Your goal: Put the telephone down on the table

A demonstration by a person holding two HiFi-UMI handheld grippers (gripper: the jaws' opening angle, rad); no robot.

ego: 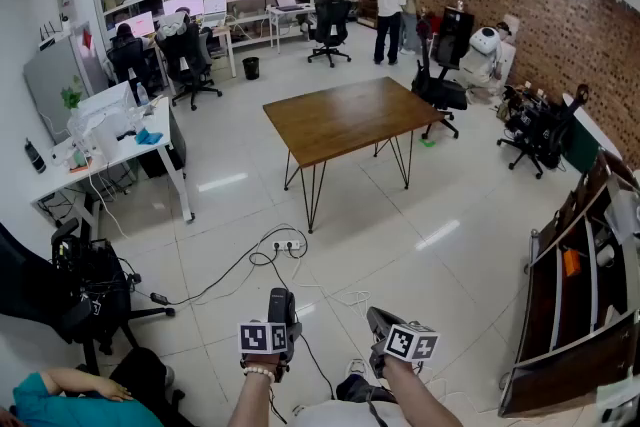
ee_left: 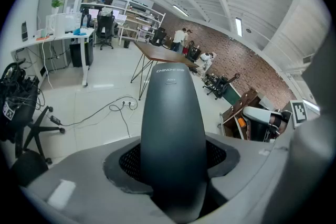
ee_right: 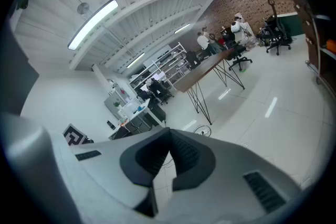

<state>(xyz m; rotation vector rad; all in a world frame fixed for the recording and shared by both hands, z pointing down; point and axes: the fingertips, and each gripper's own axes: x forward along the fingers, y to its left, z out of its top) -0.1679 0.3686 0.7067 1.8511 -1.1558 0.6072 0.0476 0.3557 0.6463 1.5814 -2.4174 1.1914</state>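
Observation:
A dark grey telephone handset (ee_left: 172, 113) stands up between the jaws of my left gripper (ee_left: 173, 162), which is shut on its lower part. In the head view that gripper (ego: 281, 313) is low in the middle and the handset (ego: 282, 300) sticks forward out of it. My right gripper (ego: 378, 323) is beside it on the right; its jaws (ee_right: 169, 136) are shut with nothing between them. The brown wooden table (ego: 345, 118) on thin black legs stands well ahead across the floor, also visible as the table (ee_left: 157, 53) in the left gripper view.
Cables and a power strip (ego: 285, 245) lie on the white floor between me and the table. A white desk (ego: 110, 140) and a black chair (ego: 90, 285) stand left, a wooden shelf (ego: 575, 305) right. Two people (ego: 398, 0) stand at the back; a person's arm (ego: 80, 383) shows lower left.

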